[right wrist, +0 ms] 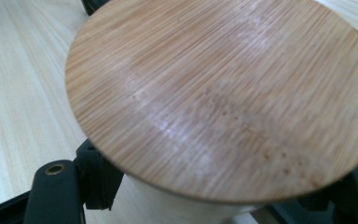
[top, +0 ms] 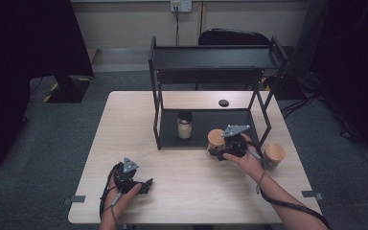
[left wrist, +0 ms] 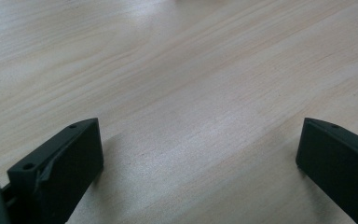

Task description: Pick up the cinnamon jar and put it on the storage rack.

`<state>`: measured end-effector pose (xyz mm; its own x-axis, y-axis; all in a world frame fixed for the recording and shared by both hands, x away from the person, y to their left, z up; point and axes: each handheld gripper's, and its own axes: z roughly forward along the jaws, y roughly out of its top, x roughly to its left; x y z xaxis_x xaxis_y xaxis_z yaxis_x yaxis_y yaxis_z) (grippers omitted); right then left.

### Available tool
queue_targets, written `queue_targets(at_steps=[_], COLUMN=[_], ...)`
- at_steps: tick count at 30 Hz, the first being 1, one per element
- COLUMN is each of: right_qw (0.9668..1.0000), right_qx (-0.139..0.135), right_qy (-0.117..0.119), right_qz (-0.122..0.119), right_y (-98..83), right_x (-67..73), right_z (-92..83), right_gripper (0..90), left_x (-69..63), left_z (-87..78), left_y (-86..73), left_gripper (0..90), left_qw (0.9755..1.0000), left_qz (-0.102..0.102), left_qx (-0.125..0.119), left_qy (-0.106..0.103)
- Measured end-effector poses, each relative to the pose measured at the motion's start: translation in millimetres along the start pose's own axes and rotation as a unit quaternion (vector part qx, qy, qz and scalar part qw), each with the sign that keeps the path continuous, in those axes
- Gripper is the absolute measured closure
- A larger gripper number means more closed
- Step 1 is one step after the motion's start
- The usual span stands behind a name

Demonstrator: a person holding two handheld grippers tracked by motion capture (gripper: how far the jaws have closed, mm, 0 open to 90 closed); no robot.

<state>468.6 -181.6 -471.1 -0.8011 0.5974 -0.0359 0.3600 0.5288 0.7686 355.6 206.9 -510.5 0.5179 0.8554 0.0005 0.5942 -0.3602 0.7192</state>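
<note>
Table [top: 124, 124] edge — jar [top: 215, 138] beside rack [top: 157, 129]

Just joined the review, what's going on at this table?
A person works two hand-held tools at a wooden table. The right tool is shut on a jar with a bamboo lid, at the front edge of a black shelf rack. A lidless jar stands on the rack's lower level, and another lidded jar sits on the table to the right. The left tool rests open over bare tabletop.
</note>
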Motion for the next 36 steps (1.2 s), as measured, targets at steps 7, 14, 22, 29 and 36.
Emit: queue_targets(at_steps=[7, 14, 22, 29, 36], right_qw=[1.0, 0.9999, 0.9997, 0.9997, 0.9996], right_qx=[-0.001, 0.0, -0.004, -0.003, -0.006], right_qy=[-0.004, -0.012, -0.015, -0.019, -0.024], right_qz=[0.002, 0.007, 0.017, 0.016, 0.017], right_y=[4.6, 6.5, 7.7, 12.9, 18.0], right_x=[-3.8, -9.0, -12.6, -15.3, -19.1], right_z=[4.7, 9.3, 15.6, 20.9, 25.6], right_gripper=[25.0, 25.0, 25.0, 25.0, 25.0], left_x=[0.0, 0.0, 0.0, 0.0, 0.0], left_z=[0.0, 0.0, 0.0, 0.0, 0.0], left_y=[0.0, 0.0, 0.0, 0.0, 0.0], left_gripper=[0.0, 0.0, 0.0, 0.0, 0.0], left_qw=[1.0, 1.0, 1.0, 1.0, 1.0], left_qz=[0.0, 0.0, 0.0, 0.0, 0.0], left_qx=[0.0, 0.0, 0.0, 0.0, 0.0], left_qy=[0.0, 0.0, 0.0, 0.0, 0.0])
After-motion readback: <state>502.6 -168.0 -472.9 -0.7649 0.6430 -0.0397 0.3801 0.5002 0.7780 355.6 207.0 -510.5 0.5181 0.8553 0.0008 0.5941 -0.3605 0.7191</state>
